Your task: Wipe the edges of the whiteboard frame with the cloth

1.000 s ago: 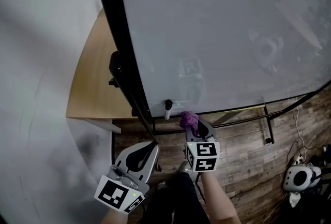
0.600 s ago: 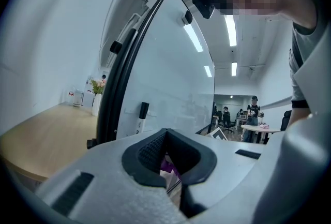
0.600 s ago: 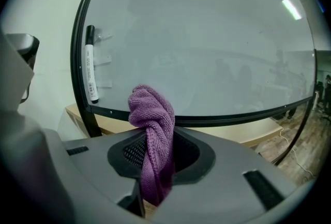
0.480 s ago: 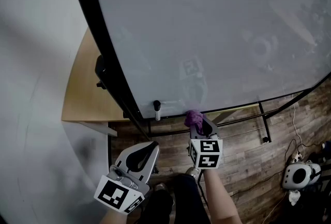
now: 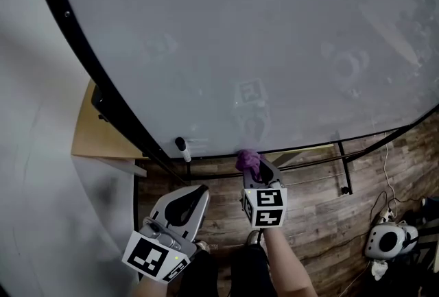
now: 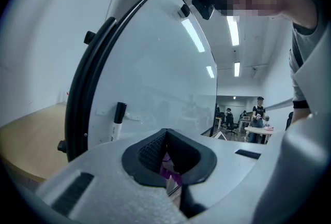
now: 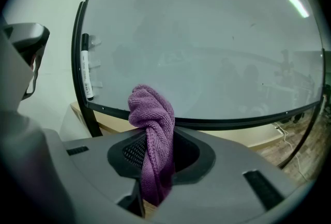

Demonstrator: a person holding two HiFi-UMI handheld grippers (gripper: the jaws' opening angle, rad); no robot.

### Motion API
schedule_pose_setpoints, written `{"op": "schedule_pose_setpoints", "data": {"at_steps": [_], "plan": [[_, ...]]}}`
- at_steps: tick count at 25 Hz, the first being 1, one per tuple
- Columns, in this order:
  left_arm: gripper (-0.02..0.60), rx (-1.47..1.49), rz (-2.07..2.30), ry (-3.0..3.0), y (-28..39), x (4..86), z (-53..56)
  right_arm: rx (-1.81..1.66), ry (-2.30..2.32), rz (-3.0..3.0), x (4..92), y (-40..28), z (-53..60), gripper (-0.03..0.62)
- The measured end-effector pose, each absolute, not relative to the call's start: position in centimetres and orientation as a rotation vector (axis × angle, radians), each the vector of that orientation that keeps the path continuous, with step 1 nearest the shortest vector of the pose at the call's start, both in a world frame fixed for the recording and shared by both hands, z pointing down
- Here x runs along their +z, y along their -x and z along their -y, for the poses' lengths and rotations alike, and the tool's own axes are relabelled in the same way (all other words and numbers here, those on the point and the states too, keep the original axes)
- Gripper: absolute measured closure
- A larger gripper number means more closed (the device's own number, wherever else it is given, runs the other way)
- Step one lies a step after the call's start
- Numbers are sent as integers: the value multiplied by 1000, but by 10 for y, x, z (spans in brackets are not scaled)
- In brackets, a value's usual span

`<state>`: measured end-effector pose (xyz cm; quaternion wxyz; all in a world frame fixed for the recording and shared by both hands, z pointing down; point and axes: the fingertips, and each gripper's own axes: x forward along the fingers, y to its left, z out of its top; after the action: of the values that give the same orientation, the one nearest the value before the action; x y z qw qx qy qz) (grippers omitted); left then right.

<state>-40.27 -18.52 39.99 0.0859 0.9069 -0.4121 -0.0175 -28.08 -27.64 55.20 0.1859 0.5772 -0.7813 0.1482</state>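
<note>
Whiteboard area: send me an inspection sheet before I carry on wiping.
Surface: whiteboard, faint smudges, no legible writing.
Job's things: purple cloth at the black frame's bottom run; contact unclear.
Clutter: marker on the board's lower left corner.
Grippers: right gripper shut on the purple cloth; left gripper shut, nothing visibly gripped, below that corner.
Cables: white cable on the wood floor, right.
Surroundings: wooden tabletop left of the frame, white device near the cable.
</note>
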Motion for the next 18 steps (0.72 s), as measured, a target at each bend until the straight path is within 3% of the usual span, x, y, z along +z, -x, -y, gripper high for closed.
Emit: {"op": "schedule_pose_setpoints", "data": {"at_steps": [18], "plan": [[565, -64, 1335, -2639, 348, 401, 181, 402, -1555, 2229, 554, 221, 282, 502]]}}
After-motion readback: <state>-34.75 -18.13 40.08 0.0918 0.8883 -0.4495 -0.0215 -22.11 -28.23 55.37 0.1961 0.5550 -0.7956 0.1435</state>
